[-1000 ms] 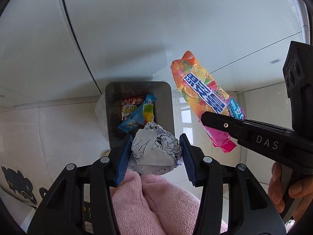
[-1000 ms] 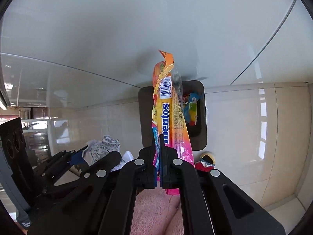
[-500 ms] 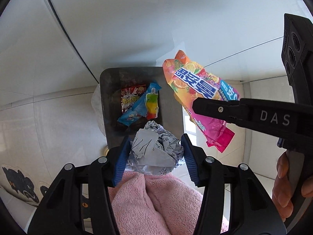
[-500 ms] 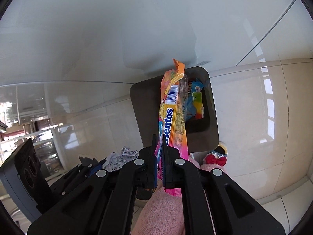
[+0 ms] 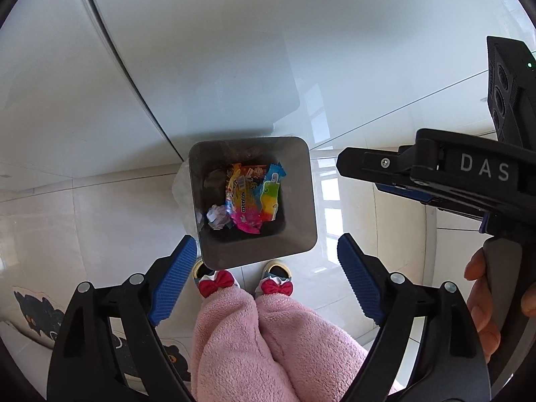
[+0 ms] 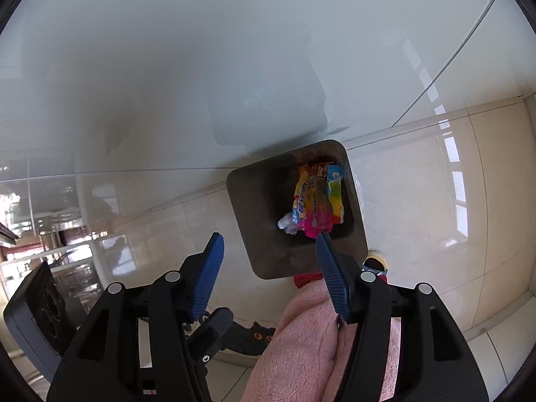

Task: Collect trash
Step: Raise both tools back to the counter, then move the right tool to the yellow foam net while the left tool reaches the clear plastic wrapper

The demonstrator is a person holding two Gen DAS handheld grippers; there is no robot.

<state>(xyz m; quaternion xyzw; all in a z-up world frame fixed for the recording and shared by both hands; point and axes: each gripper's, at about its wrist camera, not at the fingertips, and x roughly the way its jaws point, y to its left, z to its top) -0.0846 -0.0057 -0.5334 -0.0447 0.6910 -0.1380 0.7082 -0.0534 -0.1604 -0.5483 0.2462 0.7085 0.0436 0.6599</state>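
- Grey bin (image 5: 303, 197) is standing on the tiled floor (image 5: 83, 221), holding the Mentos wrapper (image 5: 244, 206), a crumpled paper ball (image 5: 217, 217) and other bright wrappers.
- Left tool (image 5: 264, 284) is hovering above the bin, its jaws opening with nothing between them.
- Right tool (image 6: 268, 269) is likewise opening, empty, over the bin's near rim.
- Pink fleece legs (image 5: 268, 345) are showing below.

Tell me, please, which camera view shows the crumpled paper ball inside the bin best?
The left wrist view: the crumpled paper ball shows its creases at the bin's bottom. In the right wrist view it is a pale blur beside the wrappers.
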